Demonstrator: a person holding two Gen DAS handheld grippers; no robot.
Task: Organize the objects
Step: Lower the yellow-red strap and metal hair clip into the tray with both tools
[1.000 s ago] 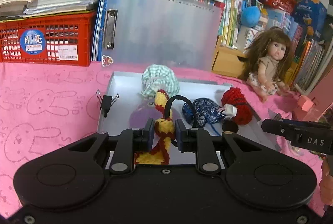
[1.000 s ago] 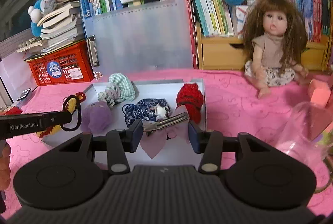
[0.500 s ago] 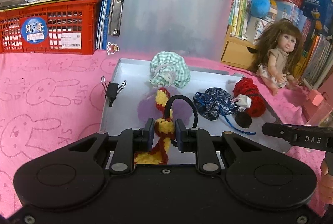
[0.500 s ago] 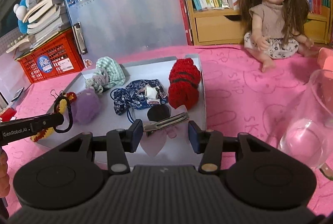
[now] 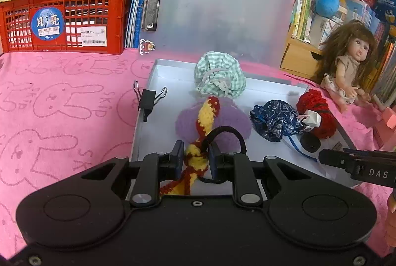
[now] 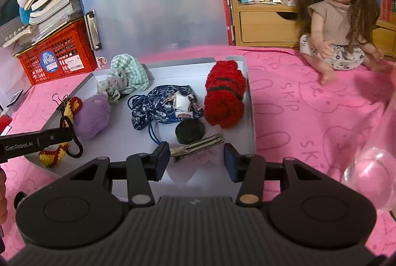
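My left gripper (image 5: 196, 159) is shut on a yellow-and-red crocheted hair tie (image 5: 206, 115) with a black elastic loop, held over the near left part of the white tray (image 5: 153, 83). In the right wrist view the hair tie (image 6: 53, 154) hangs from the left gripper (image 6: 66, 135) at the tray's left edge. My right gripper (image 6: 196, 157) is shut on a metal hair clip (image 6: 198, 144) with a pale pink bow, above the tray's near right corner. In the tray lie a green checked scrunchie (image 5: 219, 79), a purple fluffy one (image 5: 232, 117), a blue floral one (image 5: 274, 120), a red knitted one (image 5: 319, 112) and a black disc (image 5: 309, 142).
A black binder clip (image 5: 148, 100) grips the tray's left rim. Behind stand a translucent clipboard (image 5: 217, 13), a red crate (image 5: 64, 18) under books, and a bookshelf. A doll (image 6: 339, 18) sits at the right. A clear glass (image 6: 368, 167) stands near right on the pink cloth.
Both grippers have come down and forward toward the tray, which now looks larger and nearer. Each keeps its grip, the hair tie in the left, the clip in the right.
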